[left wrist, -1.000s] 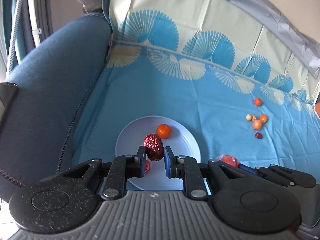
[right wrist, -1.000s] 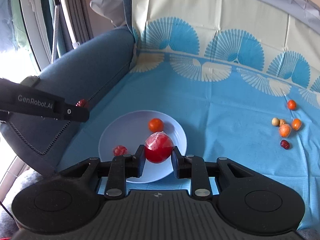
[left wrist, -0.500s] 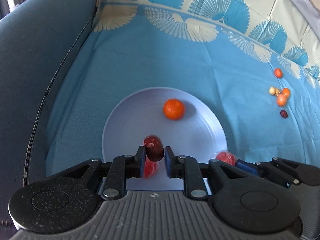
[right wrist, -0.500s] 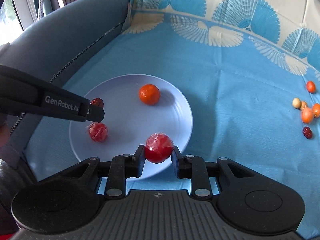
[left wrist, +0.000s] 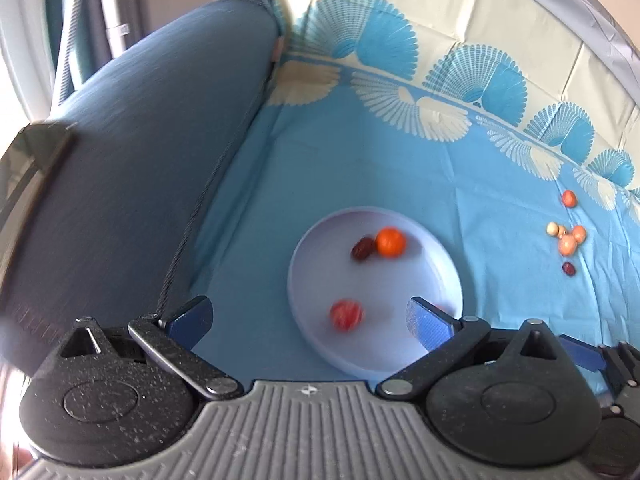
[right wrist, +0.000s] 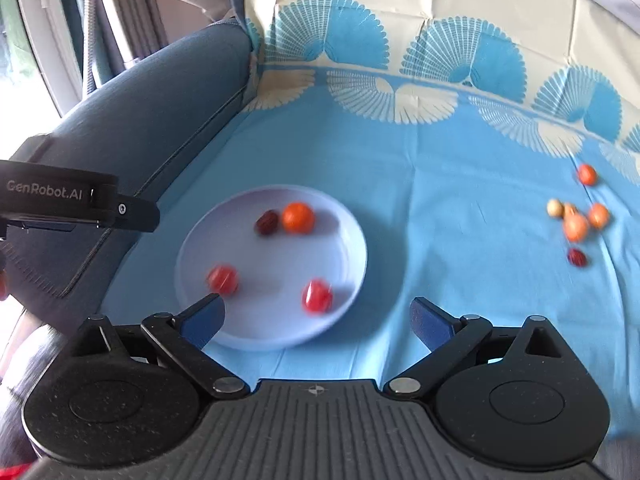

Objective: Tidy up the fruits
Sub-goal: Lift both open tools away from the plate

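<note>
A pale plate [left wrist: 436, 264] [right wrist: 348, 240] lies on the blue cloth. On it rest an orange fruit [left wrist: 390, 242] [right wrist: 298, 218], a dark red date [left wrist: 362, 249] [right wrist: 267, 223] touching it, and two red wrapped fruits [right wrist: 222, 279] [right wrist: 317, 297]. My left gripper [left wrist: 308, 312] hovers over the plate's near left rim, jaws opening wide, nothing between the pads. My right gripper [right wrist: 316, 306] hovers over the near rim, jaws opening too, holding nothing. The left view shows one red fruit [left wrist: 346, 314]; the other is mostly hidden behind the right finger.
Several small orange and tan fruits [right wrist: 576, 220] [left wrist: 568, 240] and a dark date [right wrist: 577, 257] lie loose on the cloth at the right. A blue sofa armrest [left wrist: 140, 160] rises to the left. The left gripper's body [right wrist: 80, 204] juts in from the left of the right view.
Both grippers went from shut to open. The date left the left gripper and the red wrapped fruit left the right; both now lie on the plate. Both grippers pulled back.
</note>
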Demonstrator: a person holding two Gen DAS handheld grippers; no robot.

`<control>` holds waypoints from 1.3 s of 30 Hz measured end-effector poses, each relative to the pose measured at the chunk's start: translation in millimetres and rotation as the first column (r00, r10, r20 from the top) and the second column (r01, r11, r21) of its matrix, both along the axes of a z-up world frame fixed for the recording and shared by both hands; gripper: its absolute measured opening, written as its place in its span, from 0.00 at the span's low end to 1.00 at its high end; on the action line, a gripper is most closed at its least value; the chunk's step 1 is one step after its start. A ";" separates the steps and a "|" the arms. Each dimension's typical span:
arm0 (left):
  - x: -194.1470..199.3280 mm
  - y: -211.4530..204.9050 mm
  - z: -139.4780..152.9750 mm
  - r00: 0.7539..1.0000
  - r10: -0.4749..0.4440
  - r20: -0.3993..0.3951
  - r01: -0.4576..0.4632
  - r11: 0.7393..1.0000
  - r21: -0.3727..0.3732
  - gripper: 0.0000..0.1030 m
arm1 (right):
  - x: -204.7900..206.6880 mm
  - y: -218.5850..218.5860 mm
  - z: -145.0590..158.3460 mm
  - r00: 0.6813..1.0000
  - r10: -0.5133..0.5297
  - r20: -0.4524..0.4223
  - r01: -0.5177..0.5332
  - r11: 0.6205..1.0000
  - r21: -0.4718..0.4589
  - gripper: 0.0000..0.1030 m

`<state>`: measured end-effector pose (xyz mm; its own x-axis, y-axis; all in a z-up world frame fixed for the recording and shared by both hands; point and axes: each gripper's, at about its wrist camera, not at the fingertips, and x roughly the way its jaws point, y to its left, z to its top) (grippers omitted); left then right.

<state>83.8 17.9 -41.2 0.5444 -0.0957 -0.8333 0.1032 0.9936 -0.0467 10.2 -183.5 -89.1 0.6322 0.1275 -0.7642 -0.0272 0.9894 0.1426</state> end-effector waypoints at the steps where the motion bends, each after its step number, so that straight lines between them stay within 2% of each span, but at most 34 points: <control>1: -8.2 2.3 4.3 1.000 0.006 0.000 -0.006 1.000 0.001 1.00 | -9.9 1.8 4.9 1.000 -0.001 0.002 0.001 1.000 0.001 0.96; 8: -63.1 13.3 31.2 0.999 0.002 0.049 -0.001 1.000 -0.020 1.00 | -63.6 17.0 39.8 0.995 0.020 0.099 -0.018 1.000 -0.020 0.97; 18: -114.2 10.3 65.2 0.987 -0.002 0.163 0.010 0.998 -0.054 1.00 | -106.9 27.6 71.7 0.975 0.046 0.216 -0.032 0.997 -0.068 0.99; 28: -134.2 5.2 78.2 0.979 -0.014 0.203 0.025 0.998 -0.050 1.00 | -127.4 24.5 83.2 0.963 0.035 0.268 -0.019 0.998 -0.064 0.99; 39: -133.6 4.2 75.6 0.981 -0.021 0.195 0.030 0.999 -0.041 1.00 | -127.3 23.8 79.9 0.965 0.032 0.260 -0.019 0.998 -0.054 0.99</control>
